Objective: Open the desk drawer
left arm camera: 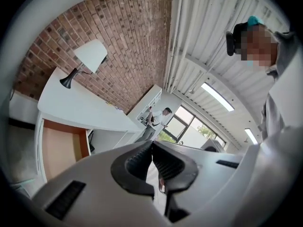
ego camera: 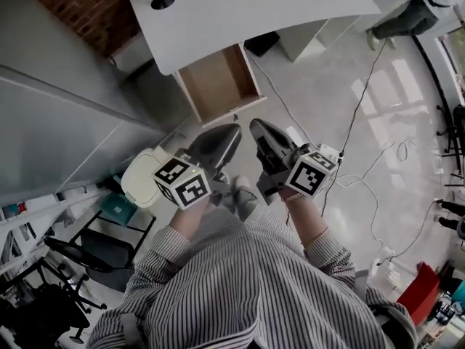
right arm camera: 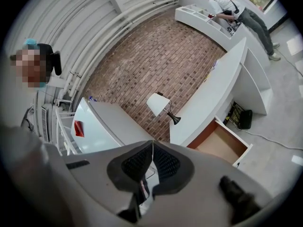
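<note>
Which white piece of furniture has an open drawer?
The desk with the lamp on it: its wooden drawer stands pulled out. The far shelf unit shows no drawer.

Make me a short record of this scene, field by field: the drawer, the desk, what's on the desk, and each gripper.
drawer: pulled out from under the desk, wooden bottom bare
desk: white, standing by a brick wall
on desk: lamp with a white shade and black base
left gripper: shut, nothing between its fingers, clear of the drawer
right gripper: shut, nothing between its fingers, clear of the drawer
floor: cable trailing past the desk
</note>
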The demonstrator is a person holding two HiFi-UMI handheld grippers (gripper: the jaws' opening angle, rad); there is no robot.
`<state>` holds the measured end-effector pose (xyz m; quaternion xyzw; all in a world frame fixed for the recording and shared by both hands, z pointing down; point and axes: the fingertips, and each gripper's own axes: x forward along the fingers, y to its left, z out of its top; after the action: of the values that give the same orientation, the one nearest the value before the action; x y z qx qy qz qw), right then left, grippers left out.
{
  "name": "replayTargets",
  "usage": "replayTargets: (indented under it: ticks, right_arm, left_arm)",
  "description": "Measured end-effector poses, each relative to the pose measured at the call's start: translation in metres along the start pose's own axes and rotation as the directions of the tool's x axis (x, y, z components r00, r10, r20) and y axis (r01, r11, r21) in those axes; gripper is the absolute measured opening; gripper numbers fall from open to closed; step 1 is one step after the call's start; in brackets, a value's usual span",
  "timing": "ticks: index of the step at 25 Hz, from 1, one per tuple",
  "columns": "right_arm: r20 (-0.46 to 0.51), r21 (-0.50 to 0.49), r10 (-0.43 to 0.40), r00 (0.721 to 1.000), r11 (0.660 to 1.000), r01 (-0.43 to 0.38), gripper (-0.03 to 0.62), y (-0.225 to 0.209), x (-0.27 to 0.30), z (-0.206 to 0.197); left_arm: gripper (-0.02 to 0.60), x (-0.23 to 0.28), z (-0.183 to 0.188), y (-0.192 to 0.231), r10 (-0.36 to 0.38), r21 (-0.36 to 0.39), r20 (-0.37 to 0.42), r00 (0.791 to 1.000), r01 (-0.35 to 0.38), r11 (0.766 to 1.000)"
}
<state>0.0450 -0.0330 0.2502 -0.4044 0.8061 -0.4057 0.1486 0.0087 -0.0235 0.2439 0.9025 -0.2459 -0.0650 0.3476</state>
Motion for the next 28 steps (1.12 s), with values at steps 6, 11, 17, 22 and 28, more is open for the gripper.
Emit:
replayTargets:
  ticks: [6, 11, 17, 22, 28]
  right_arm:
    - [-0.009, -0.066, 0.016, 1.0, 0.998, -0.017, 0.02, 0.016, 0.003, 0.008]
    - [-0.035, -0.163, -0.028, 0.999, 0.986, 0.022, 0.02, 0.021, -0.01, 0.025]
    - [-0.056, -0.246, -0.049, 0.997, 0.969, 0.034, 0.02, 0.025, -0.013, 0.03]
    - [-0.012, -0.308, -0.09, 0.996, 0.948, 0.081, 0.02, 0.021, -0.02, 0.047]
    - [0.001, -0.363, -0.109, 0.994, 0.926, 0.102, 0.02, 0.019, -0.022, 0.056]
  left_arm:
    - [0.014, -0.003, 0.015, -0.002, 0.026, 0.028, 0.015, 1.0, -0.026, 0.999]
    - [0.014, 0.007, 0.02, -0.018, 0.057, 0.071, 0.005, 0.998, -0.058, 0.996]
    - [0.014, 0.011, 0.023, -0.027, 0.04, 0.138, -0.019, 0.999, -0.037, 0.99]
    - [0.014, 0.017, 0.033, -0.03, 0.066, 0.196, -0.01, 0.998, -0.062, 0.979]
    - [0.014, 0.021, 0.039, -0.029, 0.1, 0.243, -0.011, 0.995, -0.094, 0.965]
